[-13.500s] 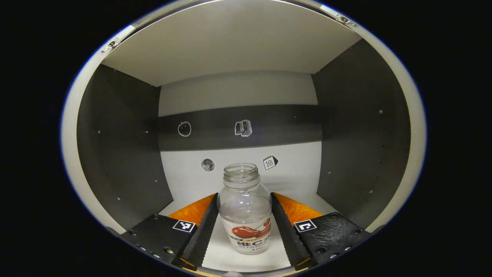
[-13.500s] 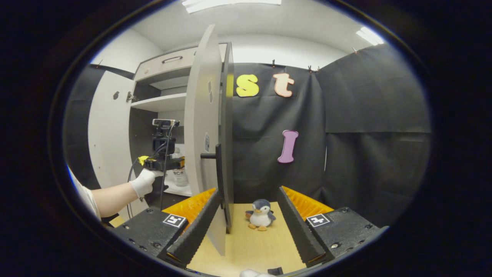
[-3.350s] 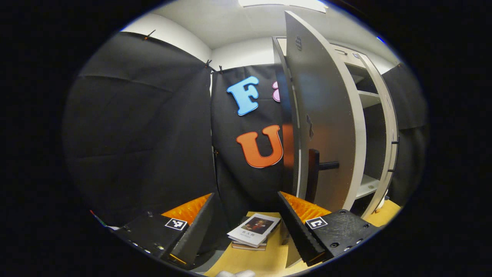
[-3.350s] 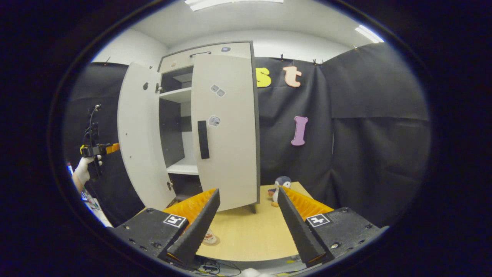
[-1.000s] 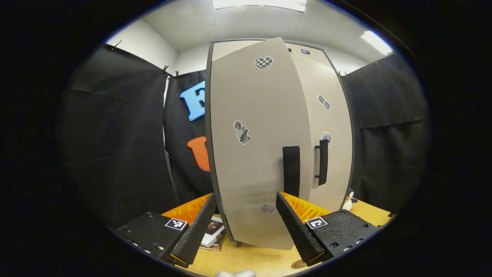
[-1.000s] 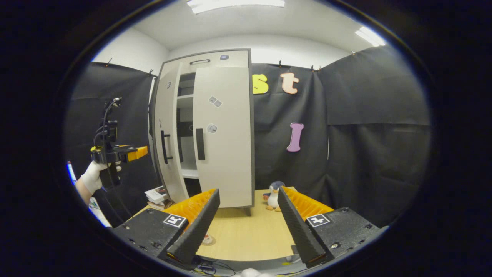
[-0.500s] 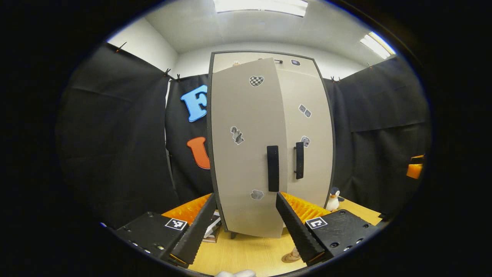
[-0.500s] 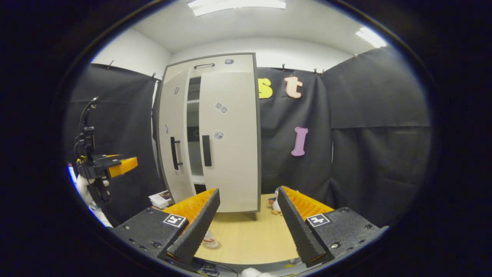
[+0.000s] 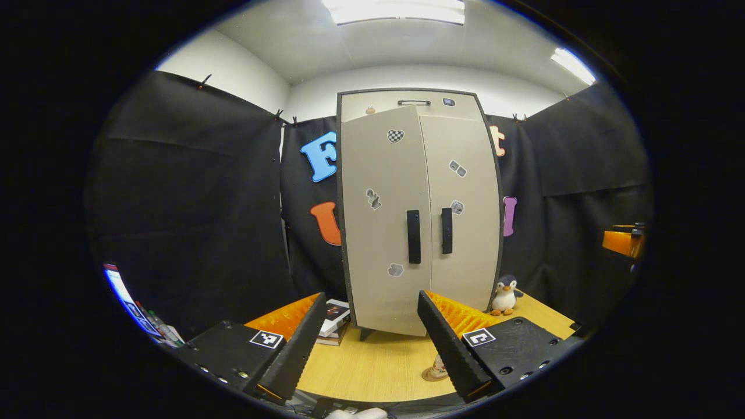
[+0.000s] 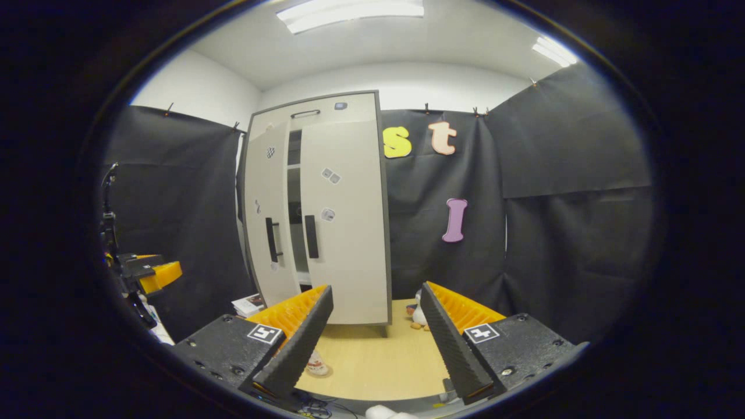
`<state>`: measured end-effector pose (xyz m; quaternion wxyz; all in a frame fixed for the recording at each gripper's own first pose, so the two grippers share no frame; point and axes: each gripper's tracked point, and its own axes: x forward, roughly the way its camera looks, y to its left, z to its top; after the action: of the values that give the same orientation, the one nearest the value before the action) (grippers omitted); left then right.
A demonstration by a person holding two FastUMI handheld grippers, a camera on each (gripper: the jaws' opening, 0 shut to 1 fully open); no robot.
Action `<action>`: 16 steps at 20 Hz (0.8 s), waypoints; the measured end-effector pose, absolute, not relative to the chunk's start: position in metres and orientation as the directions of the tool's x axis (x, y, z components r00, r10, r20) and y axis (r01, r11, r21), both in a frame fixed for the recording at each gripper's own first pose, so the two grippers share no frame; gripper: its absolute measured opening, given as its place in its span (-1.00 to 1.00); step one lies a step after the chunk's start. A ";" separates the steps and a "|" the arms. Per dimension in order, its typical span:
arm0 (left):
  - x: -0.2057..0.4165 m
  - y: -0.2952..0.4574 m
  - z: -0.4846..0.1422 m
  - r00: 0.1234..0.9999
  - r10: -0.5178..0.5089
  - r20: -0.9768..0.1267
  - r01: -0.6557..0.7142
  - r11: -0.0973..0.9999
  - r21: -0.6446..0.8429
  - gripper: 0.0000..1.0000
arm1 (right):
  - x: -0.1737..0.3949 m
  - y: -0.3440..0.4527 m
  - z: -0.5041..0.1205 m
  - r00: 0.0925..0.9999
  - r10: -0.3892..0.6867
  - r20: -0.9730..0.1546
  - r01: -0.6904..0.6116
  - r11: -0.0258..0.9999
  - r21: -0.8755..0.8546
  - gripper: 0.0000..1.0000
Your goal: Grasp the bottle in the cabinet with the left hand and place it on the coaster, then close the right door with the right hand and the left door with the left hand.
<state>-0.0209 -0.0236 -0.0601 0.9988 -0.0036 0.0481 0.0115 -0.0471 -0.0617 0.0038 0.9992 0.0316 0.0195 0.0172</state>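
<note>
Black-curtained booth, wooden bench point(image 9: 372, 372) | left door point(image 10: 265, 233) of cabinet point(image 9: 416, 209) slightly ajar, straight ahead of my left claw point(image 9: 369, 343), the nearer one | both claws wide open, empty | bottle point(image 10: 317, 364) on coaster near bench's front edge.

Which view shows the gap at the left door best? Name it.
The right gripper view: the left door stands slightly ajar there, a dark gap beside the right door. The left gripper view faces the left door head-on, hiding the gap.
</note>
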 end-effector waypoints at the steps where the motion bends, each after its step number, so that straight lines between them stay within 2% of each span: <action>1: -0.026 -0.024 -0.061 0.994 0.035 -0.102 -0.036 0.999 -0.006 0.93 | -0.052 -0.067 0.005 0.999 0.039 -0.036 -0.037 0.998 0.059 0.98; 16: -0.044 -0.039 -0.051 0.996 0.029 -0.079 -0.029 1.000 0.010 0.92 | -0.086 -0.091 0.002 0.998 0.062 -0.031 -0.061 0.997 0.038 0.97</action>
<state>-0.0436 -0.0391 -0.0510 0.9991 0.0043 0.0394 0.0145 -0.0859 -0.0912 0.0016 0.9992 0.0186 0.0163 0.0308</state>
